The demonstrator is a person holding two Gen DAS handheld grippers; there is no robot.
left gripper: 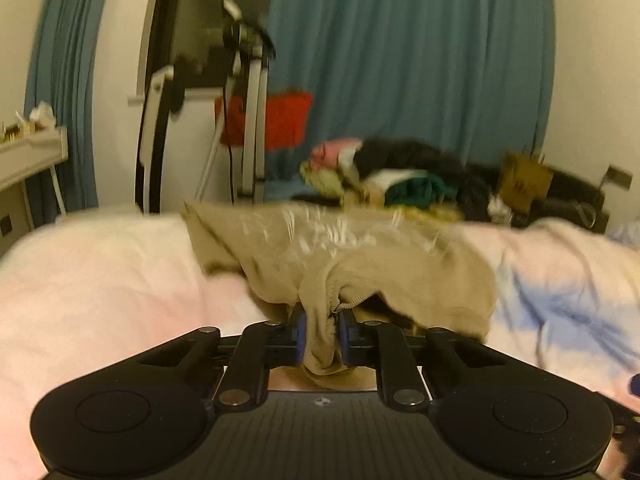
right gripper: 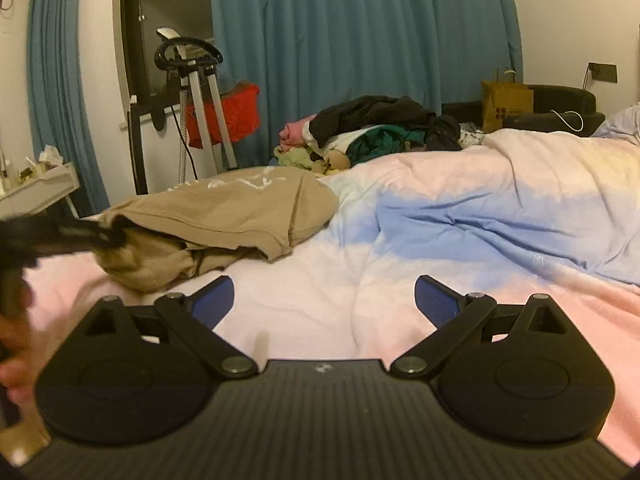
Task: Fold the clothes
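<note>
A tan garment (left gripper: 360, 252) with white print lies crumpled on the pink and blue duvet (left gripper: 100, 272). My left gripper (left gripper: 322, 332) is shut on a bunched ribbed edge of it, with cloth squeezed between the blue pads (left gripper: 301, 334). In the right wrist view the same tan garment (right gripper: 224, 212) lies at the left, and the left gripper (right gripper: 94, 234) bites its near left edge. My right gripper (right gripper: 324, 300) hangs open over bare duvet (right gripper: 360, 272), to the right of the garment, with nothing between its fingers.
A heap of mixed clothes (right gripper: 372, 132) lies at the far side of the bed. Behind it hang blue curtains (right gripper: 352, 32). A brown paper bag (right gripper: 506, 104) stands at the back right. An exercise machine (right gripper: 192, 80) with a red cloth and a white shelf (right gripper: 44, 188) stand on the left. A hand (right gripper: 12, 352) shows at the left edge.
</note>
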